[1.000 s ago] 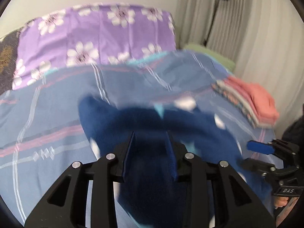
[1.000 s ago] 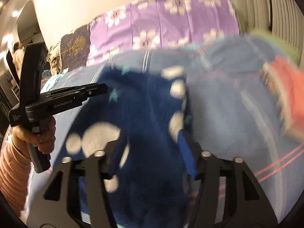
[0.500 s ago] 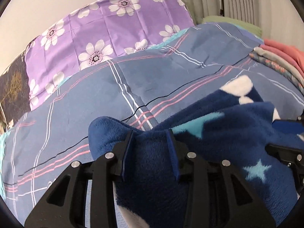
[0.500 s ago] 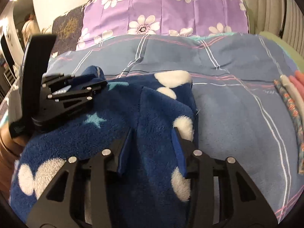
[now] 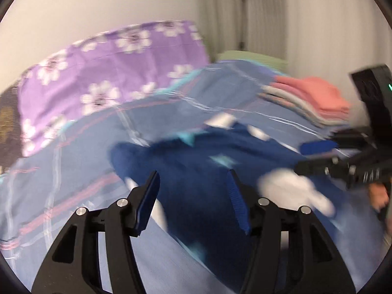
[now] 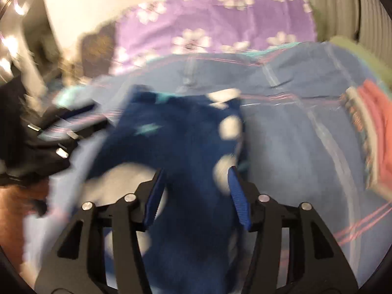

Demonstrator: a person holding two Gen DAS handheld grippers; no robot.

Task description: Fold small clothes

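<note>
A dark blue fleece garment (image 5: pixel 245 147) with white spots and pale stars lies spread on the bed; it also fills the middle of the right wrist view (image 6: pixel 181 137). My left gripper (image 5: pixel 192 174) hovers over its left part, jaws opening, the fleece below and between the pads without being pinched. My right gripper (image 6: pixel 196 171) stands over the garment's right edge, jaws also opening, pads off the cloth. Each gripper shows in the other's view, the right gripper (image 5: pixel 306 155) at the right and the left gripper (image 6: pixel 80 122) at the left. Both views are motion-blurred.
The blue checked bed cover (image 5: pixel 73 171) runs under everything. A stack of folded clothes (image 5: pixel 311 100) topped in salmon sits at the right (image 6: pixel 374 132). A purple flowered pillow (image 5: pixel 110 73) lies at the head, against the wall. Curtains hang at the far right.
Both grippers were shut on the fleece and now stand with jaws wider and the cloth released. Both have pulled back and the pictures have gone blurry.
</note>
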